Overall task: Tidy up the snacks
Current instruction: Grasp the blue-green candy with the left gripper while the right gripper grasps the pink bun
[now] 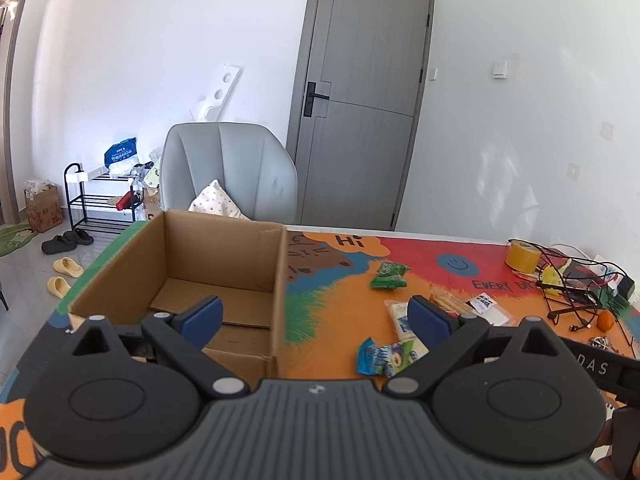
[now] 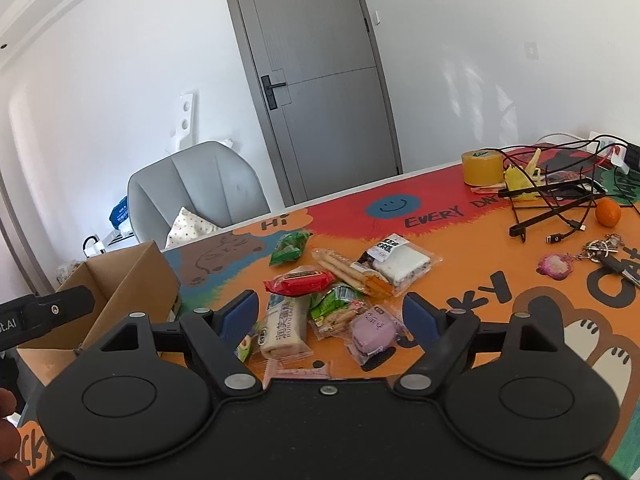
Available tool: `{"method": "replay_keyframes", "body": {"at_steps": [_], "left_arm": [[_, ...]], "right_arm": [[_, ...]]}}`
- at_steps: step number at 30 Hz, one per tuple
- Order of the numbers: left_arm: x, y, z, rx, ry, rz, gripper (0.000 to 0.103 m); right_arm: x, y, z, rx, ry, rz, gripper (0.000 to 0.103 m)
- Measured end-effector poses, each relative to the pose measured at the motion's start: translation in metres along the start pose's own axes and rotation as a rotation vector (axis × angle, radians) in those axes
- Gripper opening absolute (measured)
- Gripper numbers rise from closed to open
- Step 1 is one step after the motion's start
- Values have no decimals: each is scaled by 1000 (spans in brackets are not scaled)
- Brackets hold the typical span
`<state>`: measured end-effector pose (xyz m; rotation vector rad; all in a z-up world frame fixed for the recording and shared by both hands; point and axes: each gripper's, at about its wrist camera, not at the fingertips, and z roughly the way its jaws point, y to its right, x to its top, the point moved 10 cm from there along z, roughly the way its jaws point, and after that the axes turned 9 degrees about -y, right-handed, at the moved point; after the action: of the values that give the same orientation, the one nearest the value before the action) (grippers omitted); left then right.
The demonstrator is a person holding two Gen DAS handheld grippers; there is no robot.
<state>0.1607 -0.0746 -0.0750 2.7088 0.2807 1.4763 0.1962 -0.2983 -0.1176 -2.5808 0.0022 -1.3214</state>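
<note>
**None boxed yet: snacks all loose on the tabletop**

I see the cardboard box (image 1: 224, 276) empty at the tabletop's left edge, the snack packets (image 2: 332, 296) piled mid-table beside it. My left gripper (image 1: 316, 316) and right gripper (image 2: 330, 314) both gape wide, holding nothing, touching nothing.

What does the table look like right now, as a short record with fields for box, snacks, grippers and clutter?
box: cardboard box, open, nothing in the part that shows
snacks: wrapped snacks loose on the table mat, right of the box
left gripper: open, holding nothing
right gripper: open, above the snacks
clutter: tape roll, orange, keys
</note>
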Motion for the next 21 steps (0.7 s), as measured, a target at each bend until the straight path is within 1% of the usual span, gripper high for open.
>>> {"method": "replay_keyframes", "body": {"at_steps": [4, 8, 11, 13, 21], "left_arm": [[-11, 22, 6, -52, -37, 47, 98], [-20, 37, 16, -62, -47, 74, 98], [-26, 47, 30, -68, -76, 92, 98], [-28, 51, 37, -71, -83, 98, 97], [-35, 57, 69, -83, -127, 87, 95]], "right_arm": [[-4, 15, 5, -18, -8, 19, 79], [-8, 27, 11, -23, -13, 50, 79], [-11, 32, 19, -22, -21, 65, 79], [-13, 35, 26, -24, -31, 65, 79], [-16, 43, 51, -40, -71, 70, 78]]}}
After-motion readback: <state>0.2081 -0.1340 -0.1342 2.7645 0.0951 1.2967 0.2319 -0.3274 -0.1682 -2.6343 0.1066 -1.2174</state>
